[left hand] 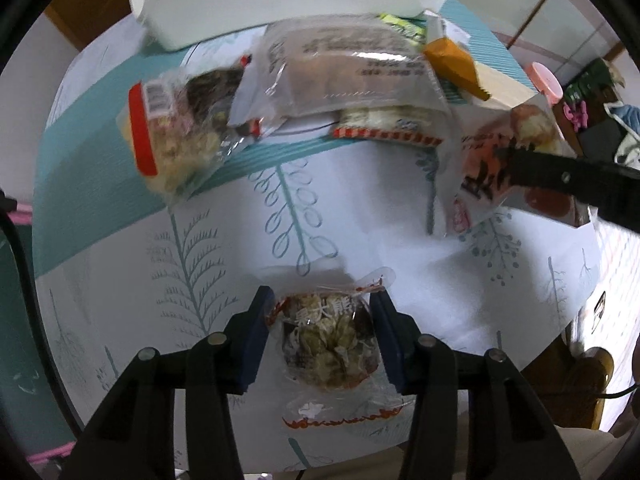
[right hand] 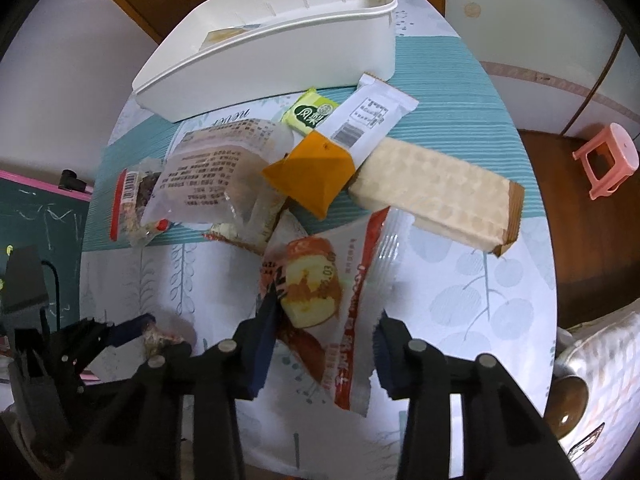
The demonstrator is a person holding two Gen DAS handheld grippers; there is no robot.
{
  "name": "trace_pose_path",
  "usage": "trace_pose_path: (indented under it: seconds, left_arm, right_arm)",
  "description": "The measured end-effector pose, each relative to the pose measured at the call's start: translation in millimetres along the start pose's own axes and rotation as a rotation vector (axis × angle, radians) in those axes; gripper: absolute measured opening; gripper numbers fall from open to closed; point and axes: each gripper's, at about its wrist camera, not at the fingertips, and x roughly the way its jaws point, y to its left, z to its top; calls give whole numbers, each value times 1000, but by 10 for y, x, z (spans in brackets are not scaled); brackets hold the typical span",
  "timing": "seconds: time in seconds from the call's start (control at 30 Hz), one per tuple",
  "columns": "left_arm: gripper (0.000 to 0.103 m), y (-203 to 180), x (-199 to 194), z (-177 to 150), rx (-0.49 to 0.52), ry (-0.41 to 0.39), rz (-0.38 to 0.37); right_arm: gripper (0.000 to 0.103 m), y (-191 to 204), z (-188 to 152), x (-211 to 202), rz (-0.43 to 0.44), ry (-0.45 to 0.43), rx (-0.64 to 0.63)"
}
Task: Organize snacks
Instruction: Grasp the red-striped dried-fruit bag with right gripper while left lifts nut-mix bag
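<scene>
Left wrist view shows the left gripper (left hand: 322,332) with its 2 blue pads pressed against the sides of a small clear packet (left hand: 328,344) of what looks like nut or grain brittle, held above the patterned tablecloth (left hand: 200,240); the wrapper bulges between the pads, so I judge it a real grip, not just a straddle. That packet looks light, crinkly and slick, with a hard lump inside, so holding across the lump as now seems safer than pinching the loose sealed ends, which would likely slide out. Right wrist view has the right gripper (right hand: 324,326) down over a red and white cake packet (right hand: 320,288) lying on the cloth near the pile of snacks. Its fingers stand on either side of the packet, the left pad touching the wrapper's edge, but I cannot tell whether both pads are truly clamped yet. This one looks soft and puffy, a cake in an air-filled bag, so a gentle squeeze across the middle should do, since a hard one could crush it. The white bin (right hand: 280,40) sits at the far end of the table, well apart from both grippers, holding what looks like 1 pale item so far. The long wafer pack (right hand: 436,196) looks stiff and would want gripping across its narrow width.
</scene>
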Motion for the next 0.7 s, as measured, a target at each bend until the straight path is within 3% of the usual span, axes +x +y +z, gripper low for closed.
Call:
trace_pose_path:
  seconds: [0.33, 0.53, 0.7]
  left_arm:
    - [48, -136, -457, 223, 13, -77, 3]
    - [48, -217, -1062, 480, 20, -191, 14]
    - [48, -37, -1587, 588, 23, -296, 18]
  right_arm:
    - [41, 83, -67, -387, 12, -91, -29]
    - [41, 115, -32, -788, 43, -193, -46]
    - [41, 152, -19, -1126, 63, -282, -70]
